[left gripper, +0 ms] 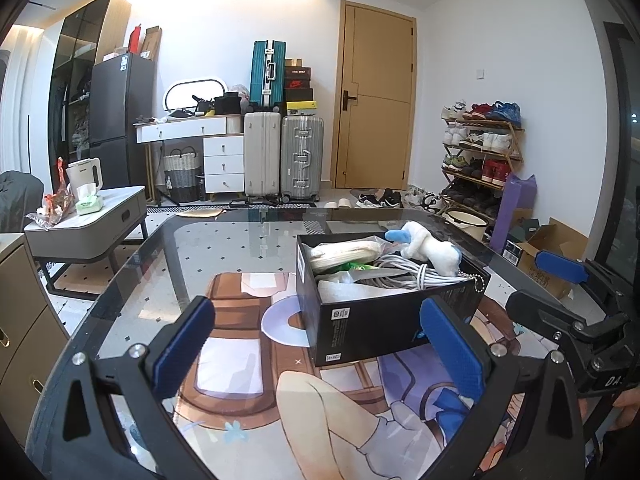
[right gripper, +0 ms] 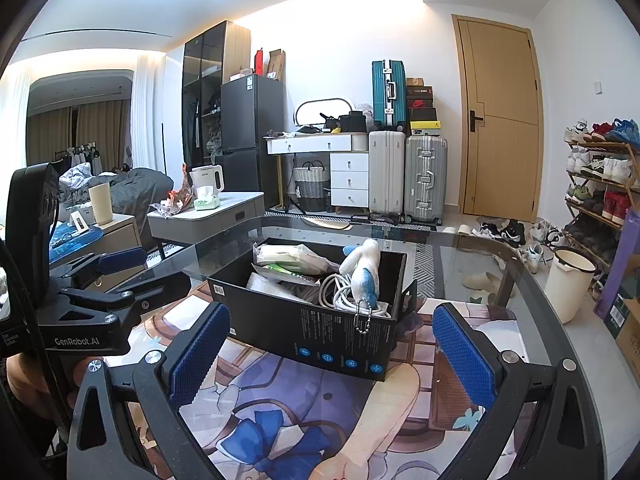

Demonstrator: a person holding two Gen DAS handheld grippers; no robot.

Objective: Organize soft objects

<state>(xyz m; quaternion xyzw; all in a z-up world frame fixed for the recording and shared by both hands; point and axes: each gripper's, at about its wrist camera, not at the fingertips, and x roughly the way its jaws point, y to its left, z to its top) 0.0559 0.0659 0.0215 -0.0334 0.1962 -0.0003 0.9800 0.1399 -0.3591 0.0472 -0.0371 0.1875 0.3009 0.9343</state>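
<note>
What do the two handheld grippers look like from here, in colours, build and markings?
Both are black, angular frames with silver bolts and blue, textured finger pads. The left gripper shows white "GenRobot.AI" lettering on its side in the right wrist view. The right gripper shows partial white letters "DA" in the left wrist view. No sleeves or cables are visible.

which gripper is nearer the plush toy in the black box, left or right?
Right, I think, though it is close. The plush toy lies at the box's right end, straight ahead of the open right gripper. The open left gripper sits toward the box's left end, toy off to its right.
</note>
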